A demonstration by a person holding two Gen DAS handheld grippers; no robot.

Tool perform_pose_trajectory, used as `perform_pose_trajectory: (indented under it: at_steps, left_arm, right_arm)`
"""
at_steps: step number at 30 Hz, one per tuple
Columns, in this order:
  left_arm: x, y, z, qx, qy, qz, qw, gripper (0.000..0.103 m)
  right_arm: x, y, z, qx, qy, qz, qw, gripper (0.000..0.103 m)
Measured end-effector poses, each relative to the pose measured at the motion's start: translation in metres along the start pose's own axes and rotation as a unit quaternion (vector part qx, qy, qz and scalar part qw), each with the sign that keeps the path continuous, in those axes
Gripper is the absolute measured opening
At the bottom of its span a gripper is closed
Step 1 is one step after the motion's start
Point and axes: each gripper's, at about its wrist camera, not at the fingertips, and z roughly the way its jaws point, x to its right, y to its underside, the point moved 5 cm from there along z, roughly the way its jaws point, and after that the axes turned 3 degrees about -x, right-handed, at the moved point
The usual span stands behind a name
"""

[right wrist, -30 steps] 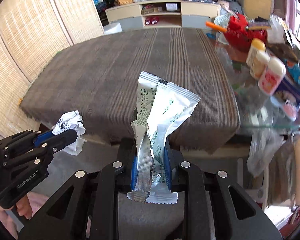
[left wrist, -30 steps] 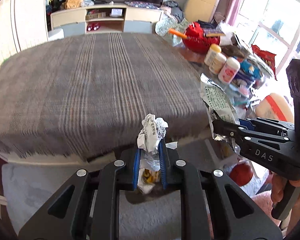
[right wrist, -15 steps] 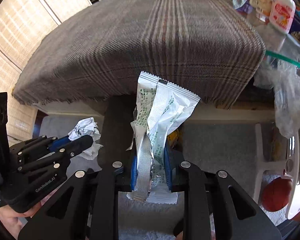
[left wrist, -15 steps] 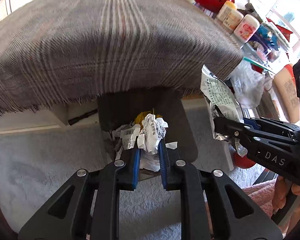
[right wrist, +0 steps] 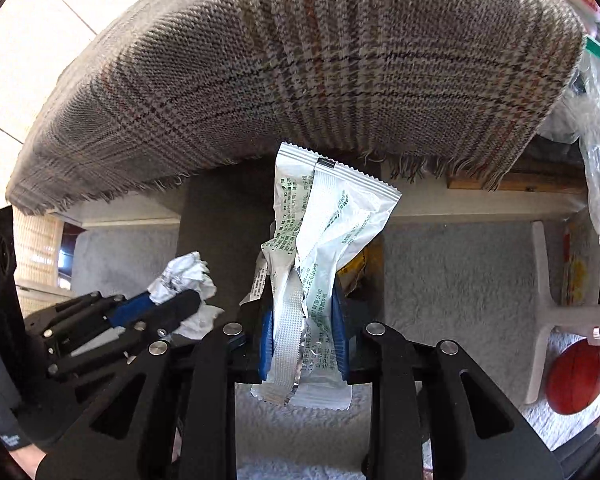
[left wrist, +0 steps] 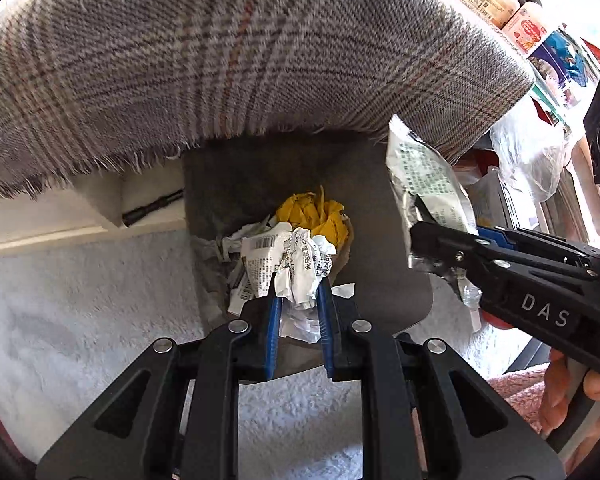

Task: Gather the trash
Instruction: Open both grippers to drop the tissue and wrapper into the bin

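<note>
My left gripper is shut on a crumpled white paper wad, held just over a dark grey trash bin on the floor. The bin holds a yellow wrapper and white printed scraps. My right gripper is shut on a silver snack wrapper, above the same bin. In the left wrist view the right gripper is at the bin's right rim with the wrapper. In the right wrist view the left gripper and its wad are at lower left.
The plaid-covered table overhangs the bin from behind. Bottles and packets sit at its right end, a clear plastic bag hangs there. Grey-white carpet surrounds the bin. A red ball and a white stand are on the right.
Both grippers have dropped from table height and tilted down toward the floor bin, still holding their trash. The bin and its contents have come into view and grown closer.
</note>
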Motion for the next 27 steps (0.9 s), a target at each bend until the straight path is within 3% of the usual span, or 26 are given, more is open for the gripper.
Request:
perform_pose_trajectory:
  at_steps: [4,6,10,13,15,18,23,27]
  left_arm:
    - [0.002,-0.004,0.005,-0.005,-0.006,0.002,1.0000,0.024]
    - [0.001,-0.005,0.005,-0.004,-0.011,0.001,0.9999,0.028]
    - [-0.005,-0.008,0.003,-0.003,-0.012,-0.008,0.9999,0.038]
    - [-0.008,-0.009,0.000,0.001,-0.012,-0.012,0.9999,0.057]
    - [-0.012,-0.009,-0.004,0.006,-0.015,-0.012,0.9998,0.076]
    - [-0.016,-0.009,-0.015,0.018,-0.030,-0.011,0.9993,0.095]
    - [-0.020,-0.007,-0.041,0.041,-0.042,0.001,0.9983,0.095]
    - [-0.018,-0.012,-0.068,0.067,-0.045,-0.004,0.9968,0.095]
  right_arm:
    - [0.003,-0.007,0.005,0.002,0.003,0.008,1.000,0.034]
    - [0.004,-0.011,0.003,0.007,0.003,0.015,1.000,0.051]
    - [0.005,-0.016,-0.001,0.016,-0.001,0.025,1.000,0.056]
    - [0.009,-0.018,-0.005,0.021,0.002,0.029,0.999,0.064]
    - [0.016,-0.018,-0.010,0.027,0.011,0.031,0.999,0.082]
    - [0.025,-0.017,-0.018,0.049,0.023,0.036,0.998,0.100]
    - [0.026,-0.018,-0.042,0.078,0.033,0.029,0.996,0.100]
    - [0.018,-0.022,-0.078,0.142,0.060,-0.004,0.988,0.100]
